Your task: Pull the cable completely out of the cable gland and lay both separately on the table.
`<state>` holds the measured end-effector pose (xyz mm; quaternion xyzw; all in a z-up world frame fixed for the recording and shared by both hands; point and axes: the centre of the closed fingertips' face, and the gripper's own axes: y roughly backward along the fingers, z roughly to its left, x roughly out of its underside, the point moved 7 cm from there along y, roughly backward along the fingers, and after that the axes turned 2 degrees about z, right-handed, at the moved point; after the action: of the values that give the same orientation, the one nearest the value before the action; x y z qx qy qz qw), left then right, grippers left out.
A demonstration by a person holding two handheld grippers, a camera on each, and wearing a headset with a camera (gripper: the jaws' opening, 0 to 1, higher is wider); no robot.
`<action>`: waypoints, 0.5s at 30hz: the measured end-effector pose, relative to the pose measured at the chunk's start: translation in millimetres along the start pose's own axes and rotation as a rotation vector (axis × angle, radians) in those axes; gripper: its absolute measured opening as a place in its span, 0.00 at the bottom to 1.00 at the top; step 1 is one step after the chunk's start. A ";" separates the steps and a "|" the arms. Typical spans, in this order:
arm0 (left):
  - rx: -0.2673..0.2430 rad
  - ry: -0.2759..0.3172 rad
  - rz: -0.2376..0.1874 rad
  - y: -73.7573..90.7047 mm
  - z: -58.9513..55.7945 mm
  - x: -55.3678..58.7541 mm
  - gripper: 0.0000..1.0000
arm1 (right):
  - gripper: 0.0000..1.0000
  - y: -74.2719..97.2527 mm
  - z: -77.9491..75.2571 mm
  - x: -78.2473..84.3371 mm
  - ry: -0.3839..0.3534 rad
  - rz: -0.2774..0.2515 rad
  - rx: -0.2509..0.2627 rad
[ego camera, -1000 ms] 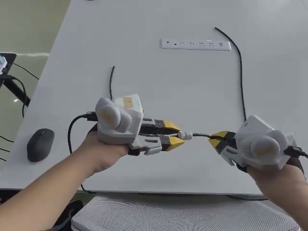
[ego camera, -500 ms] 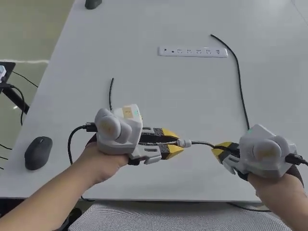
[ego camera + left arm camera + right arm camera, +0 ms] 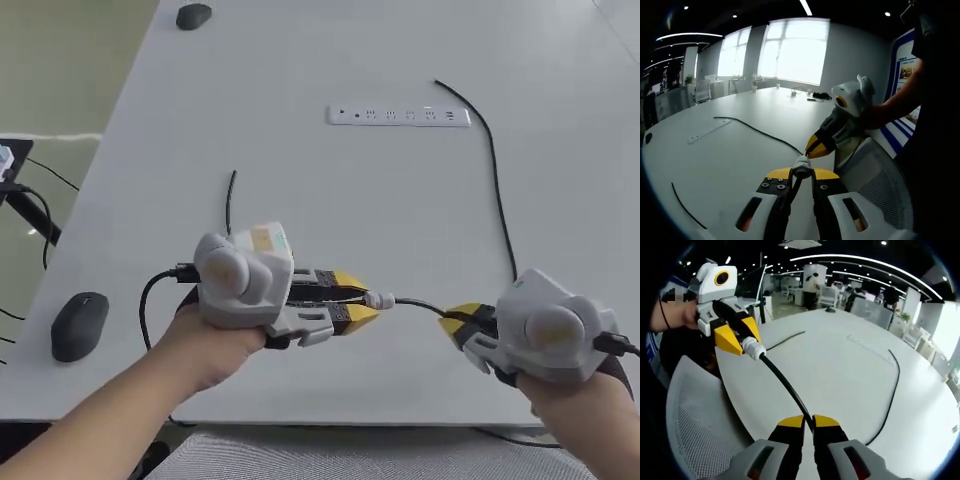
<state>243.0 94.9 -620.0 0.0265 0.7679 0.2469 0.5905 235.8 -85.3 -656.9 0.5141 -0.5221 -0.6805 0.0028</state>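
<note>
The left gripper [image 3: 356, 300] is clamped on the cable gland [image 3: 378, 299]. Its yellow-tipped jaws are drawn in to a narrow gap, with the gland's small white body pinched at their very ends. In the left gripper view the gland [image 3: 801, 166] sits right at the tips of that gripper [image 3: 801, 174], its rounded end poking out ahead of them.

The right gripper [image 3: 456, 318] is likewise closed, its jaws all but meeting on the black cable [image 3: 415, 304]. In the right gripper view the tips [image 3: 808, 421] pinch the cable [image 3: 785, 384] from both sides, and it runs up and away in a gentle curve to the gland [image 3: 754, 348] held by the left gripper [image 3: 738, 340].

Cable and gland are joined: the cable enters the gland's nose, and a short bare span stretches between the two grippers. Both are held in the air above the near part of the white table [image 3: 330, 190] - neither lies on it.

How far the cable reaches inside the gland cannot be told, since the left jaws cover the gland's rear. The stretch of cable behind the right gripper's tips is hidden by its body.

Further back on the table lie a white power strip [image 3: 398, 116] with its black cord [image 3: 497, 190], a short loose black wire [image 3: 230, 195] and a dark mouse [image 3: 80, 325] near the left edge. A grey mesh chair [image 3: 350, 455] is cut off at the bottom of the head view.
</note>
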 end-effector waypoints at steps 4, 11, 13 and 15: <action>-0.001 0.005 0.000 0.3 -0.5 0.4 0.15 | 0.12 7.8 1.7 -14.2 0.090 -0.035 0.034; 0.002 0.016 0.001 -1.2 -2.3 1.6 0.15 | 0.14 8.7 31.8 -43.6 0.363 -0.061 0.017; 0.003 0.014 0.002 -1.6 -2.5 1.3 0.15 | 0.12 7.1 37.8 -48.6 0.400 -0.070 0.017; 0.003 0.017 -0.001 -1.6 -1.9 0.8 0.15 | 0.10 4.5 42.6 -51.3 0.415 -0.067 0.014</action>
<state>241.3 93.1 -621.0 0.0249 0.7733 0.2456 0.5840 227.7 -29.5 -621.1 0.6605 -0.4977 -0.5559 0.0841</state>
